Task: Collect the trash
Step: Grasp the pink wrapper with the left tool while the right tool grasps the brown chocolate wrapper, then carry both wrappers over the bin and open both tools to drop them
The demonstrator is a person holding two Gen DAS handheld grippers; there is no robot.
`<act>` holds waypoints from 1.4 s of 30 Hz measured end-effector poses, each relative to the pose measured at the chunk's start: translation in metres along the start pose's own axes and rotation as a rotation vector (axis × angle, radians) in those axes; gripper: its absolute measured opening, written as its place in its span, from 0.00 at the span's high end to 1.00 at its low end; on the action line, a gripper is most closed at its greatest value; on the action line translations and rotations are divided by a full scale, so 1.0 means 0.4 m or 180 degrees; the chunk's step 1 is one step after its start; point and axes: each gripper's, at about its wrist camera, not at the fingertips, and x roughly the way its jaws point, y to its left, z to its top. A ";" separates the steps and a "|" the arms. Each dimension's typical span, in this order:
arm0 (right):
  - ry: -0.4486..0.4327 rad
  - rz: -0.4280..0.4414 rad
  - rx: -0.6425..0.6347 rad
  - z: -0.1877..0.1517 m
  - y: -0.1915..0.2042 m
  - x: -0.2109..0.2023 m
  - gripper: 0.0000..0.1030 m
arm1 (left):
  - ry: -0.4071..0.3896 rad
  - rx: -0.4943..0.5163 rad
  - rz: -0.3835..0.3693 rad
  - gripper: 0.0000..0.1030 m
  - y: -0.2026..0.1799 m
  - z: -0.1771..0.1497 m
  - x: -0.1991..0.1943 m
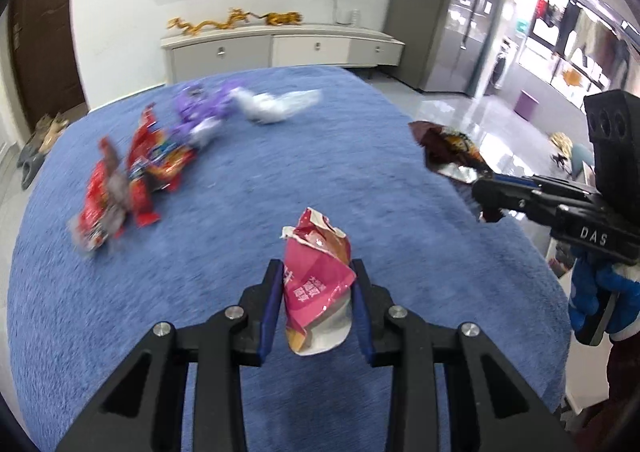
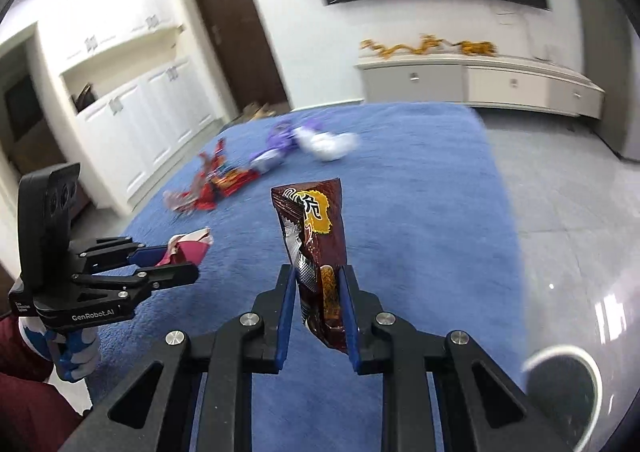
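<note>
Lettering "DAS" stands white on the right gripper point(image 1: 486, 197) body. "GenRobot.AI" marks the left gripper point(image 2: 182, 264) base. Characters on both held wrappers are printed but not legible.

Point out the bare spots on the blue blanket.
Bare: the blue blanket between the red wrappers and its right edge, and the near part. Crowded: far left, red wrappers, purple wrapper, white wrapper.

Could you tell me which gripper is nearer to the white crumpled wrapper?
Hard to call; perhaps the left gripper, facing the white crumpled wrapper across the blanket; the right gripper hangs nearer the edge.
</note>
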 end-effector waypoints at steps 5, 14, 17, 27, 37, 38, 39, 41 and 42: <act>-0.0181 -0.0341 0.0375 -0.055 -0.118 -0.114 0.80 | 0.0031 0.0281 -0.0158 0.70 -0.104 0.042 0.032; -0.0347 -0.1009 0.1229 -0.220 -0.351 -0.295 0.80 | 0.0121 0.0933 -0.0659 0.70 -0.383 0.130 0.121; -0.0315 -0.1159 0.1499 -0.279 -0.419 -0.325 0.80 | 0.0151 0.1153 -0.0767 0.70 -0.477 0.148 0.156; -0.0196 -0.1311 0.1975 -0.372 -0.561 -0.327 0.80 | 0.0310 0.1636 -0.0921 0.70 -0.723 0.187 0.313; -0.0073 -0.1360 0.2227 -0.418 -0.645 -0.292 0.80 | 0.0478 0.1797 -0.0930 0.70 -0.823 0.182 0.429; -0.0066 -0.1362 0.2246 -0.419 -0.652 -0.289 0.80 | 0.0488 0.1801 -0.0933 0.70 -0.830 0.182 0.436; -0.0060 -0.1363 0.2270 -0.421 -0.661 -0.285 0.80 | 0.0503 0.1804 -0.0939 0.69 -0.834 0.183 0.443; -0.0049 -0.1366 0.2299 -0.423 -0.671 -0.280 0.80 | 0.0538 0.1803 -0.0947 0.69 -0.841 0.186 0.457; -0.0038 -0.1368 0.2315 -0.425 -0.677 -0.276 0.78 | 0.0556 0.1799 -0.0958 0.68 -0.844 0.188 0.462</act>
